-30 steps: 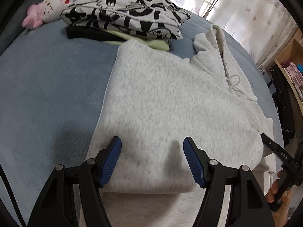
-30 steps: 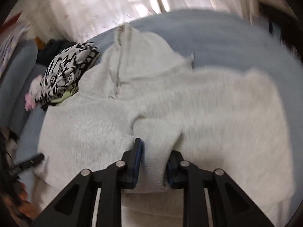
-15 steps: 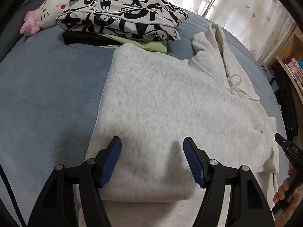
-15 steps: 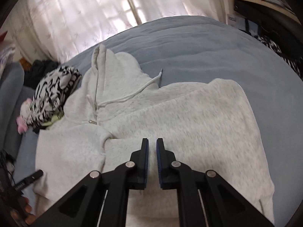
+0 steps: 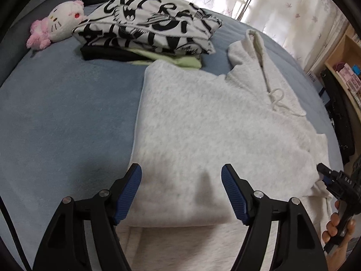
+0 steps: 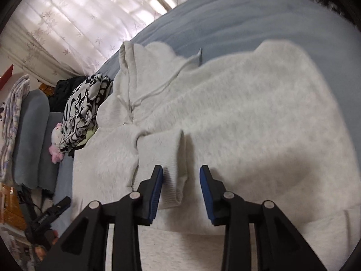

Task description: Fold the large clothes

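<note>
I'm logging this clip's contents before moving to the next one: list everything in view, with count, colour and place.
hoodie: one, light grey, spread on the bed, sleeves folded in, hood toward the curtains
sleeve cuff: one, light grey, ribbed, lying between the right tongs' fingers
stack of folded clothes: one; black-and-white print on top, pale green and black beneath; beyond the hoodie
plush cat toy: one, white and pink, left of the stack
bed cover: one, blue-grey
curtains: white, sheer, behind the bed
shelf: wooden, far right
left tongs: open, over the hoodie's near fold
right tongs: open, around the cuff
</note>
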A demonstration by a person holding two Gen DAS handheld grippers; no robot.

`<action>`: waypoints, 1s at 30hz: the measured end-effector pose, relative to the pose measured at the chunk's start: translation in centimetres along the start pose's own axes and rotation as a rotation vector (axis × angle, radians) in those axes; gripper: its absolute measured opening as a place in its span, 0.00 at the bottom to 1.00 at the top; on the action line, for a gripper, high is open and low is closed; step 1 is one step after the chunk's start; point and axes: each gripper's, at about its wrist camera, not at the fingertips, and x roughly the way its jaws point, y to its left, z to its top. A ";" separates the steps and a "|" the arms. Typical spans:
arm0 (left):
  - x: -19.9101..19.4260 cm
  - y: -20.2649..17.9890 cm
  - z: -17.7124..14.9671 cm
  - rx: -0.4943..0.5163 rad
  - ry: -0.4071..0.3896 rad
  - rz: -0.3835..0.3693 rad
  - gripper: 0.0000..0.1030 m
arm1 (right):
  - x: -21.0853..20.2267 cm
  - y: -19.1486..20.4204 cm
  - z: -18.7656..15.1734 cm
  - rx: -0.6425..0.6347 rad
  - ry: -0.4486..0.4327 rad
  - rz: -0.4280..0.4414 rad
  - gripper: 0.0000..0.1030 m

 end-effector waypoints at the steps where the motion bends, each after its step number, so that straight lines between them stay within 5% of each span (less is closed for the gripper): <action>1: 0.1 0.1 -0.1 -0.004 0.004 -0.005 0.70 | 0.6 0.1 0.1 0.003 0.018 0.013 0.33; 4: 0.4 0.3 -0.2 -0.007 0.008 -0.006 0.70 | 2.3 1.1 0.0 -0.018 0.043 0.019 0.32; 5: 0.4 0.3 -0.2 -0.006 0.007 -0.004 0.70 | 2.4 1.7 0.0 -0.052 0.025 -0.018 0.16; 6: 0.2 0.2 -0.1 -0.006 0.004 -0.003 0.70 | 1.9 2.5 -0.1 -0.094 0.002 -0.043 0.08; 9: -0.4 -0.1 0.2 0.002 -0.032 -0.014 0.70 | -2.0 4.2 -0.2 -0.164 -0.150 -0.031 0.08; 11: 0.0 -0.1 0.4 0.006 -0.037 0.015 0.69 | -3.0 4.6 0.1 -0.177 -0.188 -0.042 0.08; 13: 1.4 0.2 0.5 -0.007 -0.002 0.038 0.69 | -1.7 4.8 0.3 -0.213 -0.176 -0.144 0.08; 17: 4.0 1.6 0.7 -0.046 0.087 0.073 0.63 | 3.1 4.2 0.2 -0.249 0.001 -0.259 0.10; 21: 0.0 3.5 2.9 -0.108 0.004 -0.009 0.60 | -1.2 3.5 0.8 -0.141 -0.108 -0.200 0.15; 24: -2.5 3.8 4.1 -0.120 -0.047 -0.034 0.60 | -4.1 3.1 1.0 -0.093 -0.191 -0.160 0.31; 30: -2.4 0.1 3.1 -0.084 -0.048 -0.144 0.60 | -3.4 6.7 -0.4 -0.187 -0.154 -0.095 0.32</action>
